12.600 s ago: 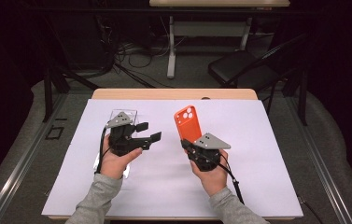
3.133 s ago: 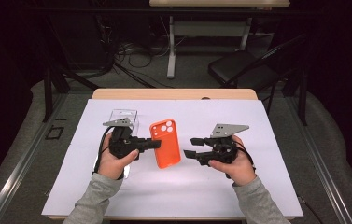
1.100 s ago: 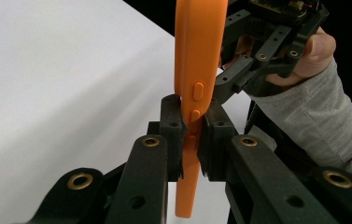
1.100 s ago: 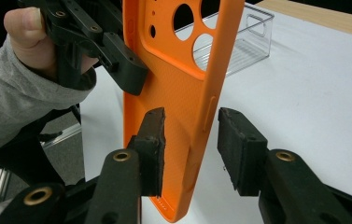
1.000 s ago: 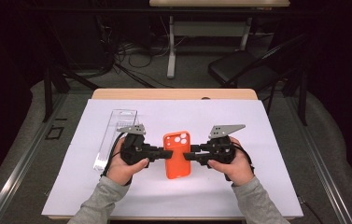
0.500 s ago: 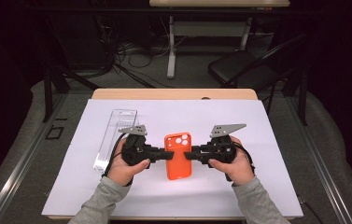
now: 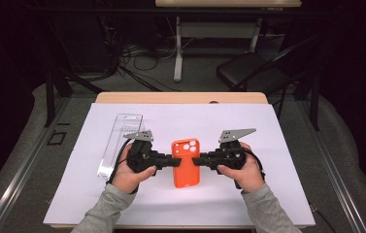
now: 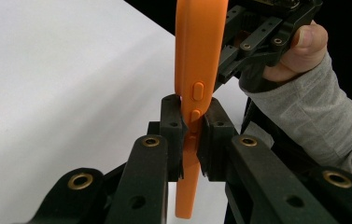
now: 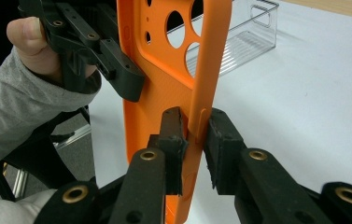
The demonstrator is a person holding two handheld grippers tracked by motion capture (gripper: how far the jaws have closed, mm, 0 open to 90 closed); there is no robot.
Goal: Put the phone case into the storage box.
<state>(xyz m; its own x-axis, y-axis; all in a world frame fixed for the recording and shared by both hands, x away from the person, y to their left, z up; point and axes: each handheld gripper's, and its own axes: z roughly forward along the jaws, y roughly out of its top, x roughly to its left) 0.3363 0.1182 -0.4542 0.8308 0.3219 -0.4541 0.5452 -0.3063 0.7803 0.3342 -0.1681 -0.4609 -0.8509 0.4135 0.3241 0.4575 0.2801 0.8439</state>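
An orange phone case [image 7: 186, 162] is held just above the white sheet between my two grippers, camera holes toward the far side. My left gripper [image 7: 175, 161] comes in from the left and is shut on the case's button edge [image 8: 197, 46], its pads [image 8: 171, 123] pressing both faces. My right gripper [image 7: 196, 160] faces it from the right. Its jaws have just been closing around the opposite side wall [image 9: 206, 70]. The outer pad [image 9: 222, 135] lies against the wall, and a sliver of gap shows at the inner pad [image 9: 173, 133].
A clear plastic tray [image 7: 120, 141] lies lengthwise to the left of my left hand and shows in the right gripper view [image 9: 253, 28]. The white sheet [image 7: 277, 194] covers the tabletop. Beyond the table stand a dark chair [image 7: 248, 73] and floor cables.
Three seconds ago the left gripper alone held the case, with the right gripper apart. Since then the right gripper has come in to the case's right edge. Both hands stayed still over the last second.
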